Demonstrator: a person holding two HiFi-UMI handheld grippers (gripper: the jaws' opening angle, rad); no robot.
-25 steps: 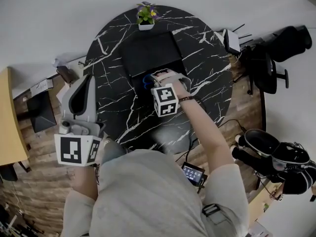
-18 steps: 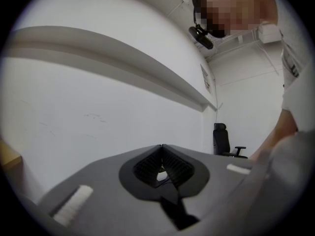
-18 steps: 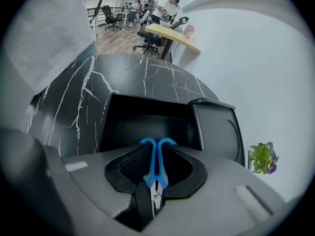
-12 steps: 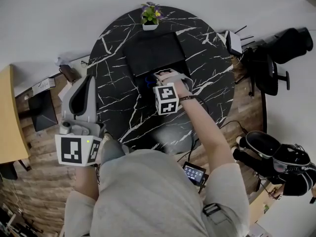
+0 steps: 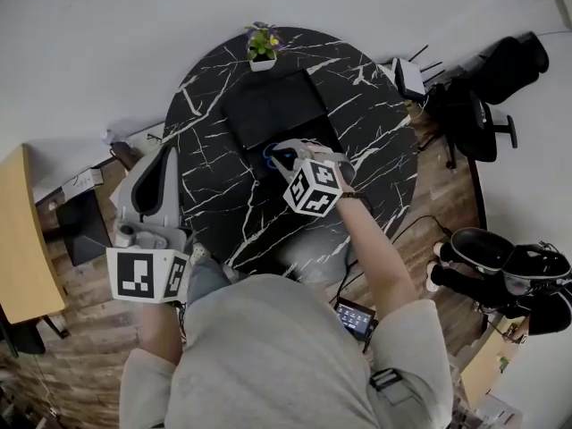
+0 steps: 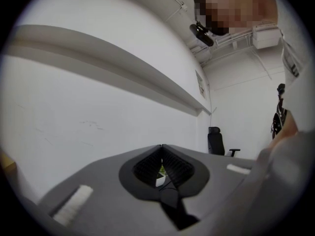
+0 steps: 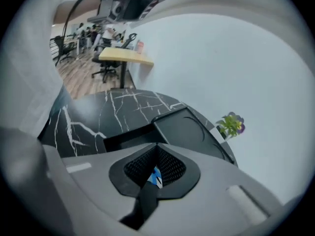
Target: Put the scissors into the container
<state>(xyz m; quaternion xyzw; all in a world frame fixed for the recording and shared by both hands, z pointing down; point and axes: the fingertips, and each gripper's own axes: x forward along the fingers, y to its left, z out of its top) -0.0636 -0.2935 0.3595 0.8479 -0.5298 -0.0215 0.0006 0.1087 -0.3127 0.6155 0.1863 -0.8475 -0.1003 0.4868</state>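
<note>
Grey jaws pressed together on nothing, the left gripper (image 5: 165,150) is held at the near left, over the left rim of the black marble table (image 5: 375,123). Farther in, near the table's middle, the right gripper (image 5: 286,150) is clamped on the blue-handled scissors (image 5: 271,157), just at the near edge of the black container (image 5: 268,105); whether they touch it is unclear. A small potted plant (image 5: 261,45) stands at the far rim.

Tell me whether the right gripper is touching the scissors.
Touching. In the right gripper view, the right gripper has its jaws closed on the blue-handled scissors.
</note>
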